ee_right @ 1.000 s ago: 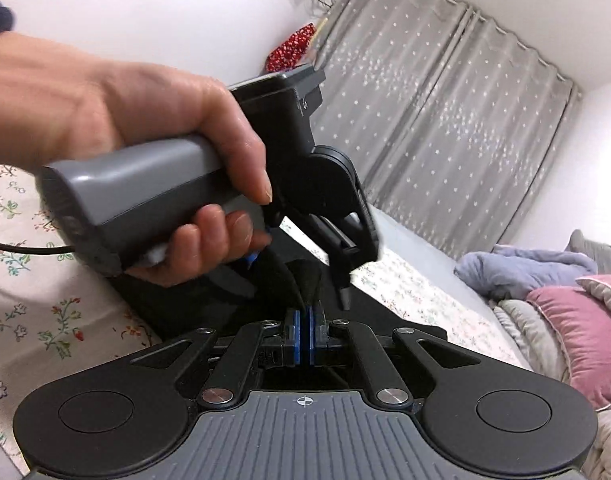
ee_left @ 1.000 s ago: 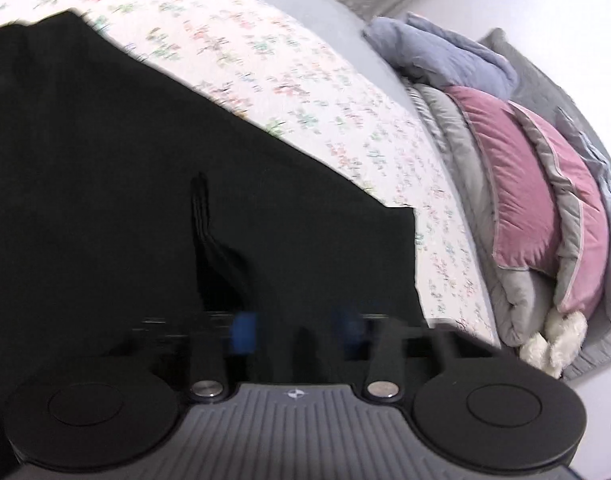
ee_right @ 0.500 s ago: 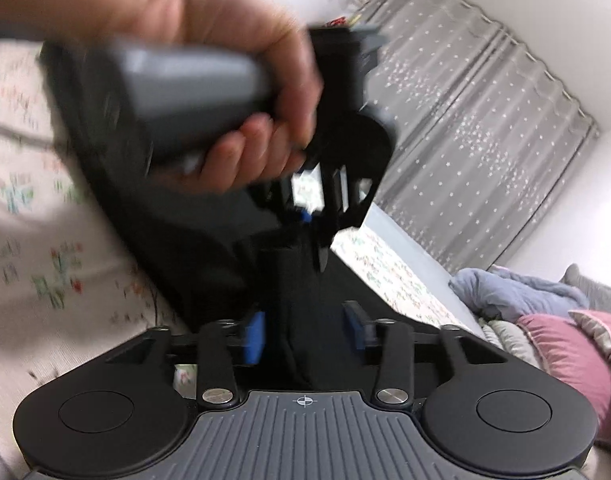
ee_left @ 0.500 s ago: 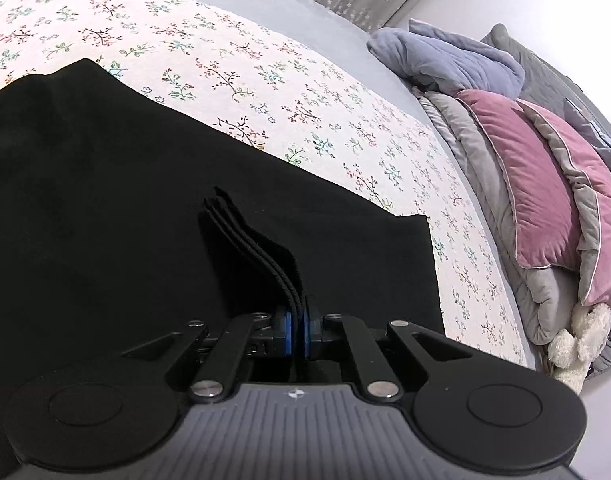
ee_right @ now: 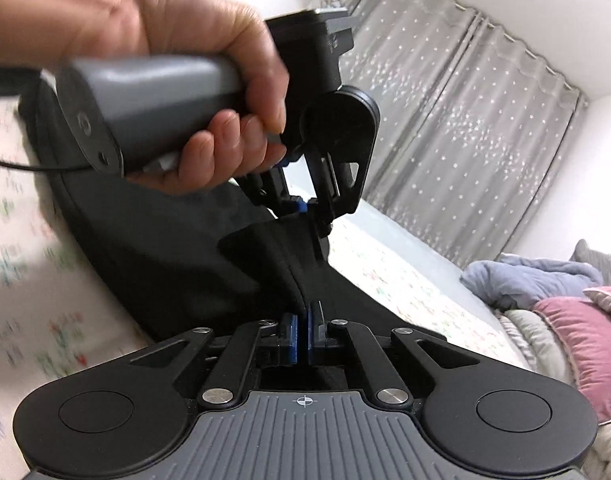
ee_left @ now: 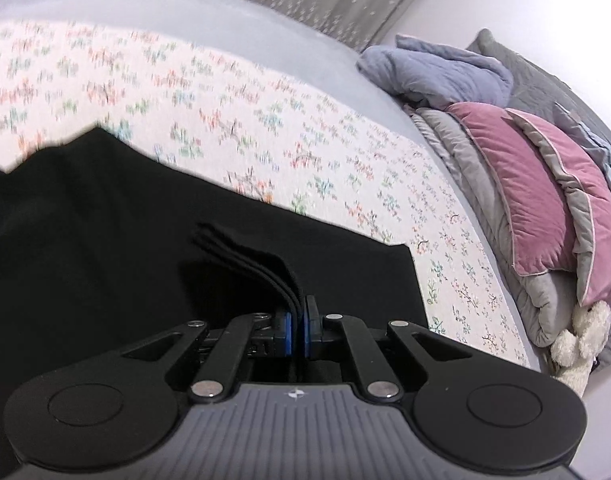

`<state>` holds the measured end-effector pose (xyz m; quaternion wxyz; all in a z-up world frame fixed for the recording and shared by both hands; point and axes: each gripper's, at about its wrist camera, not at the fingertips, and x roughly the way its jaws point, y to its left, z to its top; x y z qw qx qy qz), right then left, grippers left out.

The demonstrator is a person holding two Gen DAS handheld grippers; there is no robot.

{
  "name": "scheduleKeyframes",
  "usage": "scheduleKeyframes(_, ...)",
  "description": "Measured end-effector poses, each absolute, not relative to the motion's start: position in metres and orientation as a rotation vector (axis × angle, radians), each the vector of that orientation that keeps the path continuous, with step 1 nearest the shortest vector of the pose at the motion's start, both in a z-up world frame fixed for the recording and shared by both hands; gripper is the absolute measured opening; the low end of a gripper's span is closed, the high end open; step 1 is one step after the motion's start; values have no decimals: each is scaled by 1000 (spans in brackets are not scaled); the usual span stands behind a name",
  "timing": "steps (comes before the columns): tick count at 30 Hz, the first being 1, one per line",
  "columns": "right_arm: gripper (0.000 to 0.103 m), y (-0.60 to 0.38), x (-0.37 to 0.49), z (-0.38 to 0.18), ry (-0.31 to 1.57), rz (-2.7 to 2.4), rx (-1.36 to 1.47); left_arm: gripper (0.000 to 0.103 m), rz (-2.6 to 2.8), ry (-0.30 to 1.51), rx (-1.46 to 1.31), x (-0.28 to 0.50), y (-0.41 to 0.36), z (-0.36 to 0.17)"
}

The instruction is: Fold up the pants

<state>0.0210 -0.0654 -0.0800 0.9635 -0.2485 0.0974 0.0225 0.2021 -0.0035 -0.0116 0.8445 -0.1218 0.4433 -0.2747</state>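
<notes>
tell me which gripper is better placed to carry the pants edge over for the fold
Neither alone, in my judgement. The left gripper and right gripper are both shut on the black pants, side by side on one raised edge. Carry it over together.

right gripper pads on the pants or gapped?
Touching. Right wrist view: right gripper pads clamp a fold of the black pants, no gap.

A floral bedspread fills the left wrist view from nine to two o'clock. A pink pillow leans at three o'clock, a bluish-grey blanket bunched at one o'clock, a white plush toy at four. Grey dotted curtains hang at two o'clock in the right wrist view.
</notes>
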Motion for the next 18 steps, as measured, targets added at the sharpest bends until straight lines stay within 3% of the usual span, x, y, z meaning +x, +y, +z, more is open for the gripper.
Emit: scheduleKeyframes(18, 3, 67, 64, -66, 127, 187, -434, 14, -613, 716, -230, 212, 158, 14)
